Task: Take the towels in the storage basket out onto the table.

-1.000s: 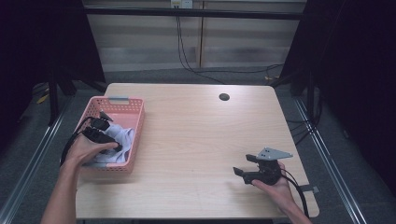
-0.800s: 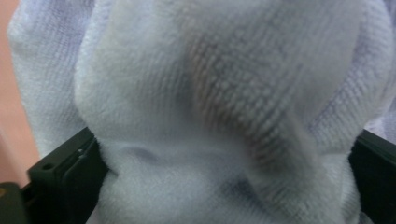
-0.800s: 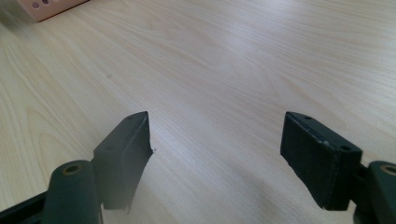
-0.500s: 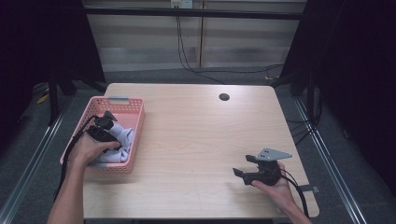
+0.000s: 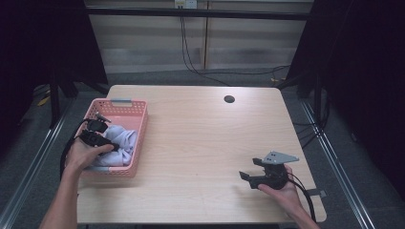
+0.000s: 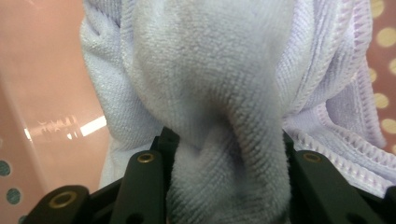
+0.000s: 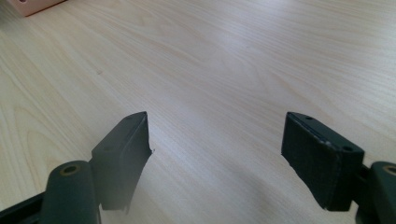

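My left gripper (image 5: 98, 136) is down in the pink basket (image 5: 131, 107) at the left edge of the table (image 5: 200, 143), and its jaws are pinched onto a fold of the pale lilac towel (image 5: 119, 143) that lies inside. In the left gripper view, the towel (image 6: 210, 93) bulges up between the two black jaws, which press in on it from both sides with a thick wad of terry cloth filling the space between them, so the jaws are held partly apart by the cloth they grip. The towel is a crumpled heap with no clear long axis; from above it fills the near half of the basket, spread mostly along the basket's length, which runs from my side toward the far edge of the table. A stitched hem (image 6: 327, 140) runs slantwise at the right of the left gripper view, and the basket's pink wall (image 6: 42, 70) shows behind the cloth. My left hand (image 5: 83, 155) rests at the basket's near left corner. My right gripper (image 5: 250, 172) sits low over the bare wood near the table's near right corner, well apart from the basket, pointing leftward across the table. In its own view, the right gripper (image 7: 217, 158) has its jaws spread wide with nothing between them but wood grain.
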The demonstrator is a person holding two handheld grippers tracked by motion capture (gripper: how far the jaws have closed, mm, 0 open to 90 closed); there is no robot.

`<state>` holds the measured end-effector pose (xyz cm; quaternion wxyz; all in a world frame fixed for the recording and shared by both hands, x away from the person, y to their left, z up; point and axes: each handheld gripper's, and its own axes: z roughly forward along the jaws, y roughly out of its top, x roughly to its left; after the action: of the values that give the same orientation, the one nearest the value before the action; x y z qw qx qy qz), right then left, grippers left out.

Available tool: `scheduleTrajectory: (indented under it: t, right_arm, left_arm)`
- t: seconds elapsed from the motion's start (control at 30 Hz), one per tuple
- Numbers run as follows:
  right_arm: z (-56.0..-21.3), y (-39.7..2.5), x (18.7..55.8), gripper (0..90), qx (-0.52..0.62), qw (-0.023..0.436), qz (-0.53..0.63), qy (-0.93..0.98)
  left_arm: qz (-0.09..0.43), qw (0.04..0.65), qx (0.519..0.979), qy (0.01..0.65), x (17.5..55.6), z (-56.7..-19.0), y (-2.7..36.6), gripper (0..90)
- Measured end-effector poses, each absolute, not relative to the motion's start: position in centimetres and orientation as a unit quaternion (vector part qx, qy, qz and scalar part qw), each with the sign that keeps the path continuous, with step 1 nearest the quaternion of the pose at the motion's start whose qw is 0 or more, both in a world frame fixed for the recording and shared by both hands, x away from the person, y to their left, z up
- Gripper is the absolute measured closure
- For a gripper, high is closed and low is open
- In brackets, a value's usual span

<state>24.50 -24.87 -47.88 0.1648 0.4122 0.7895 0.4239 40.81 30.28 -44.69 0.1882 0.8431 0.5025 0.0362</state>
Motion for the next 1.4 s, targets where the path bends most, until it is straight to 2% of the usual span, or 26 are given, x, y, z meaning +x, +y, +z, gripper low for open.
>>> scheduleTrajectory:
  t: [0.53, 0.6, 0.83, 1.4]
  right_arm:
    - [-47.8, -25.1, 24.2, 24.2, 0.414, 0.162, 0.425, 0.788]
    - [-47.8, -25.1, 24.3, 24.2, 0.415, 0.163, 0.424, 0.788]
    - [-47.8, -25.1, 24.3, 24.2, 0.417, 0.163, 0.423, 0.788]
    - [-47.8, -25.2, 24.3, 24.0, 0.420, 0.162, 0.425, 0.785]
  left_arm:
    - [0.038, 0.284, 0.802, 0.525, 39.2, -42.9, 32.9, 61.1]
    - [0.054, 0.293, 0.794, 0.530, 38.9, -42.7, 33.1, 61.0]
    - [0.057, 0.328, 0.774, 0.539, 38.3, -42.0, 34.0, 61.1]
    - [0.066, 0.379, 0.758, 0.527, 37.3, -39.4, 35.4, 60.9]
